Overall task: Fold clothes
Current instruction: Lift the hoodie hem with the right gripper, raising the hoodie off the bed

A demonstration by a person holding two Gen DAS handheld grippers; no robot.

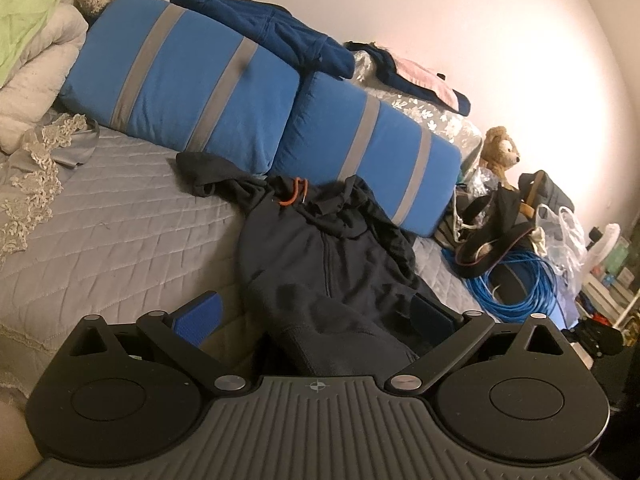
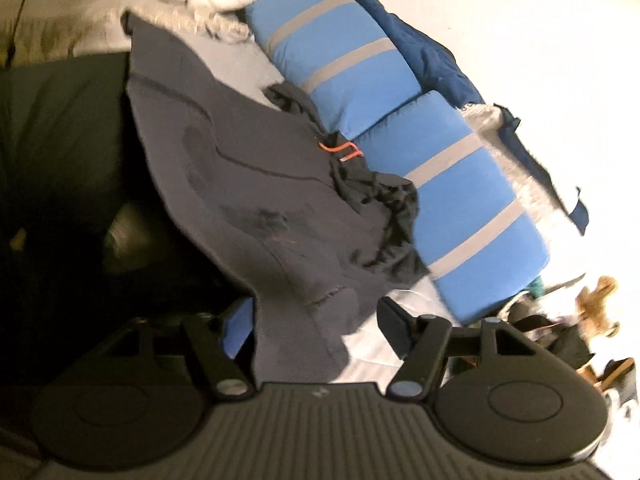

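Both hand-held grippers, left point(image 1: 316, 312) and right point(image 2: 316, 316), gape wide around the dark hoodie point(image 1: 320, 256) hem; shallow bite could slip.

A pale wall point(image 1: 460, 20) is brightly lit from the right. A bed is covered by a grey quilted spread point(image 1: 100, 220). Two blue cushions point(image 1: 180, 80) with grey stripes are propped against the wall. Clutter is heaped beyond the bed's end.

Left tongs point(image 1: 316, 312) spread wide around black hoodie point(image 1: 332, 272) hem on quilt point(image 1: 120, 220).
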